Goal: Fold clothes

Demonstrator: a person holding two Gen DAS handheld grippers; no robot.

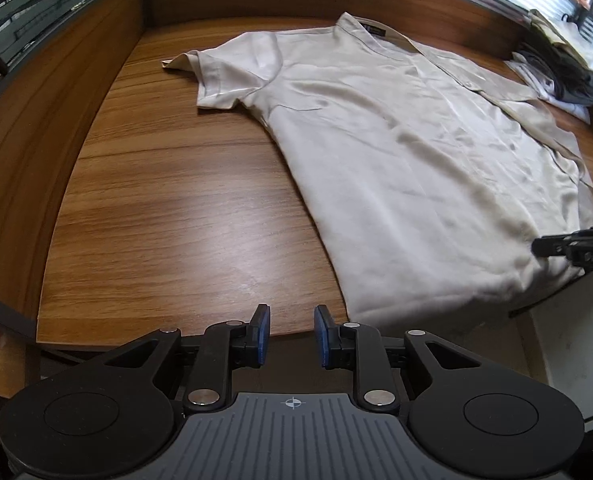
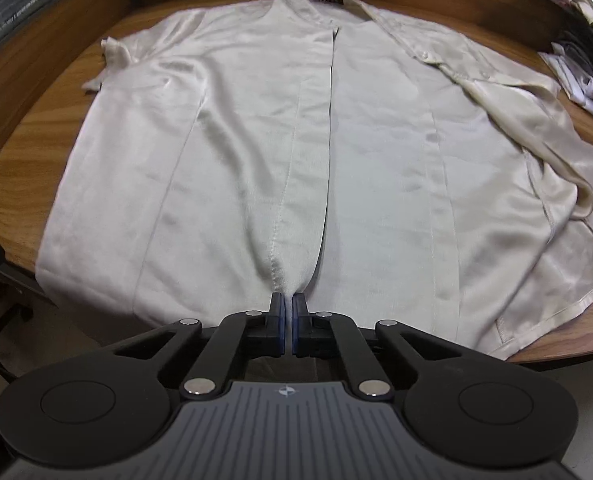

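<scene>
A cream short-sleeved shirt lies spread flat on the wooden table, collar at the far side. In the right wrist view the shirt fills the table, its front placket running toward me. My right gripper is shut on the shirt's bottom hem at the placket, at the near table edge. It shows at the right edge of the left wrist view. My left gripper is open and empty, over the near table edge, left of the shirt's bottom left corner.
A pile of dark and white clothes lies at the far right of the table, also in the right wrist view. Wooden partition walls with glass above close the table's left and far sides.
</scene>
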